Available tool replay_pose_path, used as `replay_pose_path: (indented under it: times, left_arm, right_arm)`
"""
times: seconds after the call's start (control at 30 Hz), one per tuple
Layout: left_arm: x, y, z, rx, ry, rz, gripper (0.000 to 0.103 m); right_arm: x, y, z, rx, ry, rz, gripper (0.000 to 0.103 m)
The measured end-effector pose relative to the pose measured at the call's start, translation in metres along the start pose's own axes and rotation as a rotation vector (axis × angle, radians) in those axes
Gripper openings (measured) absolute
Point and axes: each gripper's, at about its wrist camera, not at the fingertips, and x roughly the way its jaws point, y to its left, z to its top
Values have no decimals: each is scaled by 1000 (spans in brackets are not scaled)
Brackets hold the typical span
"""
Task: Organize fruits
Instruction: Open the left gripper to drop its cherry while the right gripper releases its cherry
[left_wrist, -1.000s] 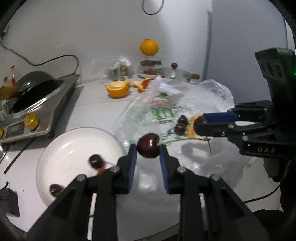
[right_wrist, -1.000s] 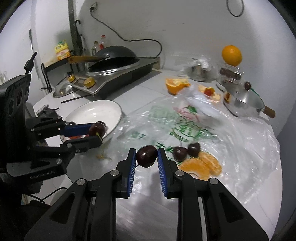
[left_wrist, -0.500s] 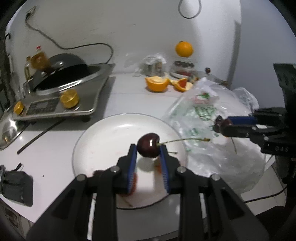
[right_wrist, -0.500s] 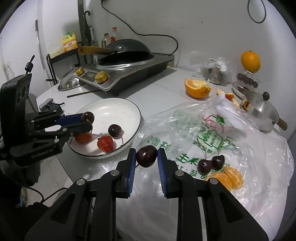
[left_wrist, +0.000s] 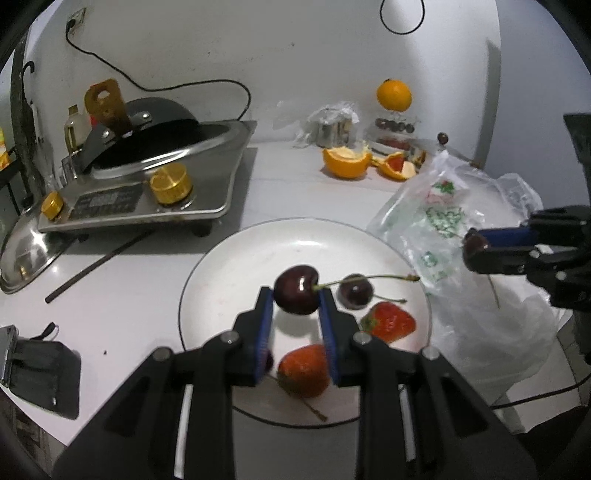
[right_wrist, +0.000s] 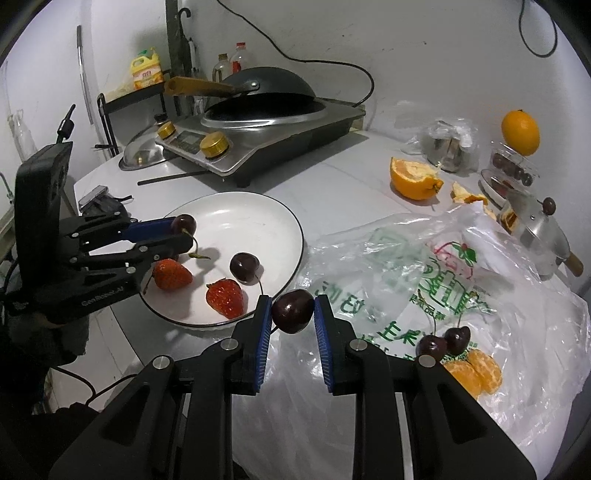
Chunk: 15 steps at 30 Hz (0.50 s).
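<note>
My left gripper (left_wrist: 296, 295) is shut on a dark cherry (left_wrist: 297, 290) with a long stem and hangs over the white plate (left_wrist: 207, 273). On the plate lie another cherry (left_wrist: 354, 291) and two strawberries (left_wrist: 388, 322) (left_wrist: 304, 369). My right gripper (right_wrist: 293, 314) is shut on a second dark cherry (right_wrist: 293, 310), just off the plate's (right_wrist: 258, 206) near rim, over the edge of a clear plastic bag (right_wrist: 424, 266). Two more cherries (right_wrist: 443, 341) and orange segments (right_wrist: 476, 369) lie on the bag. In each wrist view the other gripper (right_wrist: 183, 232) (left_wrist: 476, 254) shows with its cherry.
An induction cooker with a black wok (right_wrist: 258, 107) stands behind the plate, with a steel lid (right_wrist: 142, 155) and a dark stick (left_wrist: 96, 264) beside it. A cut orange (right_wrist: 413, 179), a whole orange (right_wrist: 520, 127) and a small steel pot (right_wrist: 535, 229) sit at the back right. A black pouch (left_wrist: 44, 373) lies front left.
Both grippers have carried their cherries leftward from the bag towards the plate. The left one now hangs over the plate; the right one has reached its near rim.
</note>
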Motion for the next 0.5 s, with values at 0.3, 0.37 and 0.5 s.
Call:
replay_pose_path:
  times: [0.3, 0.37, 0.5]
  left_arm:
    - [7, 1, 0, 11, 6, -24, 26]
    - [8, 1, 0, 10, 6, -33, 26]
    - [12, 1, 1, 18, 20, -46, 26]
  right_arm:
    - [11, 7, 10, -16, 10, 5, 25]
    - [14, 10, 14, -22, 12, 4, 25]
    - [14, 14, 20, -21, -1, 2, 25]
